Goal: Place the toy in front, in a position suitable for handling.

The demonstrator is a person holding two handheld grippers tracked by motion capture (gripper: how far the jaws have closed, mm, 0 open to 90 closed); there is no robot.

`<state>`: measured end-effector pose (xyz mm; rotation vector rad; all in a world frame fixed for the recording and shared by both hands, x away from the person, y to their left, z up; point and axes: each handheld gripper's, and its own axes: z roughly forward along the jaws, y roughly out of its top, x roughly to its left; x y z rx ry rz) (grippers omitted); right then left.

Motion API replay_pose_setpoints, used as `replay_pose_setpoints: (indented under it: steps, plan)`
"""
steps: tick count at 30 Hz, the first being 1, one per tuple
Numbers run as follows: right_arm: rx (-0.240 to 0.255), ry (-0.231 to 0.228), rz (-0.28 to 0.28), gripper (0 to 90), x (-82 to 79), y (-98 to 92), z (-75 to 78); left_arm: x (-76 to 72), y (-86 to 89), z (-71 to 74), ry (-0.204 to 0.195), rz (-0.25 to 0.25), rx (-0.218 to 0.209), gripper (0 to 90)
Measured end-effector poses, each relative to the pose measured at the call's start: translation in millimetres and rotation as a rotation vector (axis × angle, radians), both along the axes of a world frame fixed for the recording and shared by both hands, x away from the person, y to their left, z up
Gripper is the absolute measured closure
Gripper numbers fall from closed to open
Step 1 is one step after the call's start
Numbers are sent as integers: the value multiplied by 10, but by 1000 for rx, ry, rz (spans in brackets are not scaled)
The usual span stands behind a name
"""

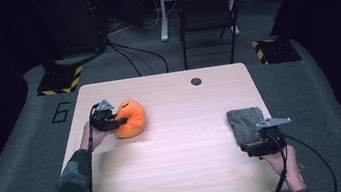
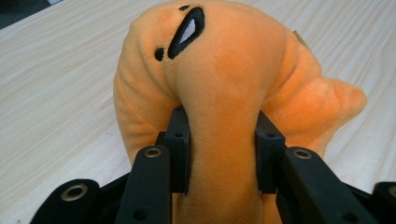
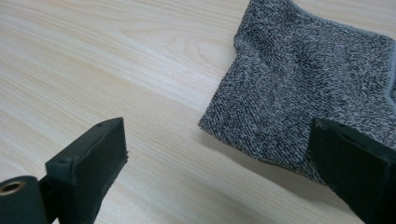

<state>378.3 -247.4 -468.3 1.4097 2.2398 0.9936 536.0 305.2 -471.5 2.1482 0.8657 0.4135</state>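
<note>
An orange plush toy (image 1: 130, 118) lies on the left part of the wooden table (image 1: 182, 160). My left gripper (image 1: 116, 121) is at its left side, shut on it. In the left gripper view both black pads squeeze a fold of the orange plush toy (image 2: 224, 84), which bulges above my left gripper (image 2: 223, 140); a black stitched eye shows near its top. A folded grey towel (image 1: 246, 122) lies at the right. My right gripper (image 1: 255, 139) hovers at the towel's near edge. In the right gripper view my right gripper (image 3: 224, 154) is open, one jaw over the grey towel (image 3: 308, 88), the other over bare wood.
A dark round hole (image 1: 196, 81) sits near the table's far edge. Beyond the table stand a black folding chair (image 1: 207, 10), floor cables and stands with yellow-black striped bases (image 1: 60, 80). The table's middle is bare wood.
</note>
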Motion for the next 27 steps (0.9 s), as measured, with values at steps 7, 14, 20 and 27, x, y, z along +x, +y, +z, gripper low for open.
replay_pose_setpoints:
  steps: [7, 14, 20, 27]
  plan:
    - [14, -3, -4, 48, -4, -36, 0, -58, 26, 117, -38, -11, -57, 687]
    - [12, -1, -13, 49, -4, -46, -2, -283, -31, 472, -95, 10, -95, 685]
    - [10, -5, -14, 49, -7, -28, 0, -567, -168, 808, -147, 84, -146, 680]
    - [-5, -6, -6, 50, -14, -31, 1, -845, -343, 1068, -177, 194, -175, 679]
